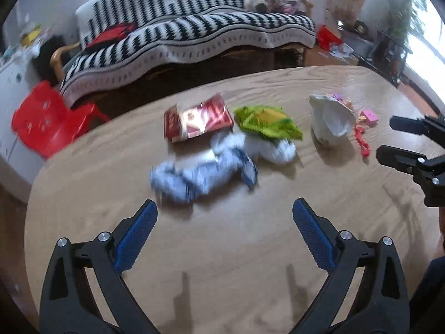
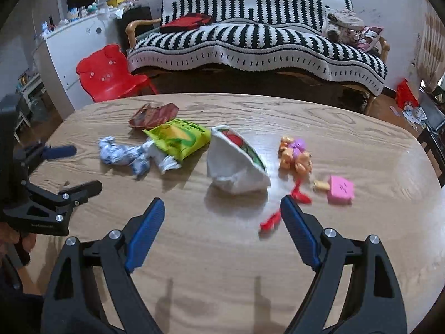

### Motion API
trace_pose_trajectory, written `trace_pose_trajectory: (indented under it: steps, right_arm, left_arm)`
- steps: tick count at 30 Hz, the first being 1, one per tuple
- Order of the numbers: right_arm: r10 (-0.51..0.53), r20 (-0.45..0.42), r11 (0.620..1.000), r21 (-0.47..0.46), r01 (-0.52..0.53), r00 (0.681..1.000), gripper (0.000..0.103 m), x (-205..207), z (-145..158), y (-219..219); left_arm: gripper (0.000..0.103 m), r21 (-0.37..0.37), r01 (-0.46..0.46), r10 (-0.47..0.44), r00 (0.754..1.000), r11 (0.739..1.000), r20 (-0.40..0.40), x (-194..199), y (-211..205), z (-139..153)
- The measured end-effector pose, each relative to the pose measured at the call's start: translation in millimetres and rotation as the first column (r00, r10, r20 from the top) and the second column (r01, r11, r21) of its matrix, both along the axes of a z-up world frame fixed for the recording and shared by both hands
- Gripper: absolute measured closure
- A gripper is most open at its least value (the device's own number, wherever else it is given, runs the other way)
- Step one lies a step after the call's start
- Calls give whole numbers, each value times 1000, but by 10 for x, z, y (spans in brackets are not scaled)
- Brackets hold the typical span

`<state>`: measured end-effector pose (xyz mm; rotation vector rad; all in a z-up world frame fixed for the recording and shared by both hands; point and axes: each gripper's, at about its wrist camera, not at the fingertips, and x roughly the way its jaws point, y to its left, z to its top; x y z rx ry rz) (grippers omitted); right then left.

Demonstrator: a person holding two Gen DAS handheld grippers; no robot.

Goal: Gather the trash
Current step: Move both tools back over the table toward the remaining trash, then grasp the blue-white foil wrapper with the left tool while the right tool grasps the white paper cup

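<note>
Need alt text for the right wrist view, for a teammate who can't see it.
The open right gripper hangs empty over a wooden table, facing a white bag, a green wrapper and crumpled blue-white paper. The left gripper is at the left edge.

1. Blue-and-white wrapper (image 1: 203,174) is smearing badly in the left wrist view; print unreadable.
2. White crumple (image 1: 274,150) is lying partly under the green packet (image 1: 267,122); what it is cannot be told.
3. Red packet (image 2: 153,115) is showing only its far half behind the green packet in the right wrist view.
4. Red strip (image 2: 271,220) near the table's near edge is blurring, one end hiding behind a blue pad.
5. Right gripper (image 1: 389,139) is being cut off by the left view's right edge.
6. Writing on the pink block (image 2: 340,189) is too small to read.
</note>
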<state>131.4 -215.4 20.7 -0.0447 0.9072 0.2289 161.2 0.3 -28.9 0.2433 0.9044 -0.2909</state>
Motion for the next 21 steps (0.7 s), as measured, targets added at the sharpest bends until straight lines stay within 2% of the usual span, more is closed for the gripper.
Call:
trace_pose_trajectory:
  steps: [3,6,11,14,16,17,18,19,20,21]
  right_arm:
    - [1,-12,1000,-24,-2,1000,21,217,-113,28]
    - [11,-27,998,-57,-13,1000,20,403,-246,68]
    - [5,-52,996,-94,-10,999,20,587,-451,59]
    - [1,-72,996,-91,-8,997,21,631,-559,38]
    - [11,-70,994,-111,-18,998,35,612,-592,71]
    - [16,-71,992,-123,-24,997,45,603,-600,91]
    - [22,-65,990,-135,-31,998,60,582,-602,112]
    - [30,-62,990,-137,-38,998,70,562,-601,126]
    - [32,-64,989,-139,-41,997,83,549,-602,133]
    - [34,-68,990,-133,-43,997,90,537,-602,137]
  left_arm:
    - [8,40,12,-12,1000,999,5,228,8,-81]
    - [8,39,49,-48,999,998,-19,400,7,-161]
    - [8,53,111,-109,993,992,-36,471,-47,-331]
    - [8,81,103,-100,994,991,-31,478,-61,-444]
    - [9,105,92,-91,996,990,-16,439,-68,-470]
    - [16,111,88,-87,996,990,-11,409,-72,-471]
    - [29,117,85,-85,996,989,-7,386,-84,-469]
    - [35,128,80,-79,997,988,-9,361,-100,-465]
    - [46,133,75,-74,997,988,-10,336,-106,-457]
    - [60,131,69,-69,998,989,-12,312,-108,-444]
